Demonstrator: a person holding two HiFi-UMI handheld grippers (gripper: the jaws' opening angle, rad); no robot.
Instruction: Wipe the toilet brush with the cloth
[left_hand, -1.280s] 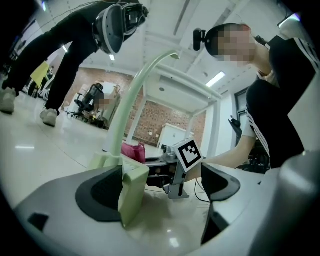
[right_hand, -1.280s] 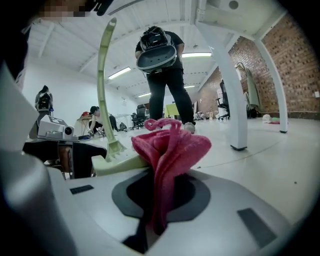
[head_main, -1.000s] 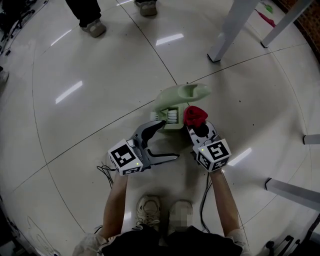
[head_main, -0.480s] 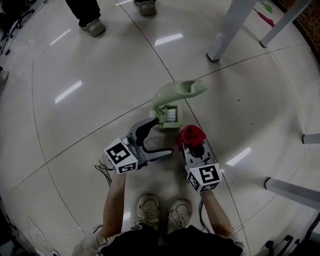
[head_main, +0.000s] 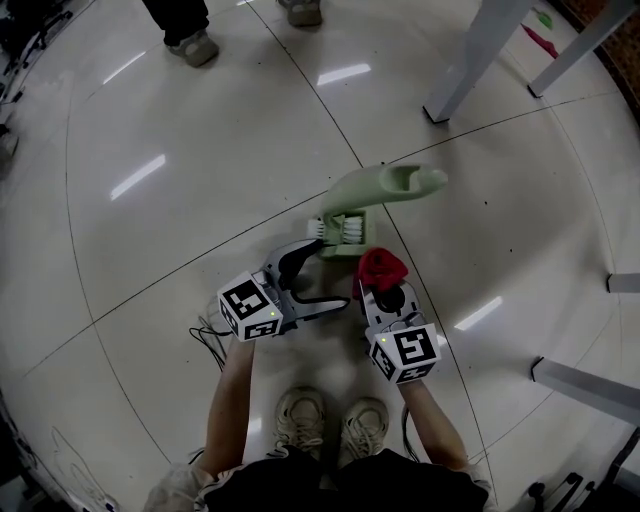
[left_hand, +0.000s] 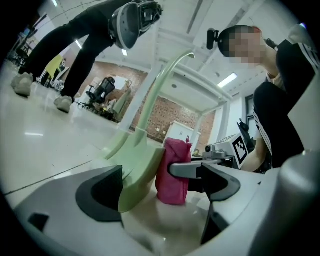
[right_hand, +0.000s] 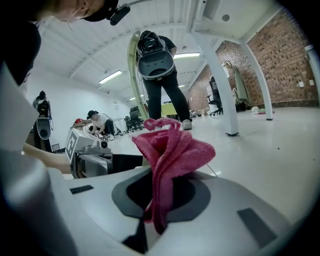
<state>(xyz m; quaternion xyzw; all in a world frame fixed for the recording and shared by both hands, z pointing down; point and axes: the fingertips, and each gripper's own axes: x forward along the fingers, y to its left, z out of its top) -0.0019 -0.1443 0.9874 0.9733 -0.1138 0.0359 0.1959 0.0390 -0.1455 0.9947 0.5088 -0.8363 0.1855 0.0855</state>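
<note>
A pale green toilet brush (head_main: 385, 186) stands on the floor, its white-bristled head (head_main: 345, 232) down and its curved handle leaning right. My left gripper (head_main: 337, 274) is open, its upper finger (head_main: 300, 257) reaching the brush head. In the left gripper view the green brush (left_hand: 140, 170) lies against the left jaw of that gripper (left_hand: 160, 187), with a wide gap to the other jaw. My right gripper (head_main: 385, 287) is shut on a red cloth (head_main: 380, 265), which bunches out of its jaws (right_hand: 170, 150) just beside the brush head. The cloth (left_hand: 172, 170) also shows between the left jaws.
White table legs (head_main: 470, 60) stand at the back right, and more legs (head_main: 585, 380) at the right edge. Another person's shoes (head_main: 195, 45) are at the top; that person (right_hand: 160, 75) stands behind the brush. Cables (head_main: 210, 335) trail by my left arm. My shoes (head_main: 300, 420) are below.
The right gripper drew the red cloth back from beside the brush head toward me and slightly left. The brush handle swung further right. The left gripper stayed by the brush head.
</note>
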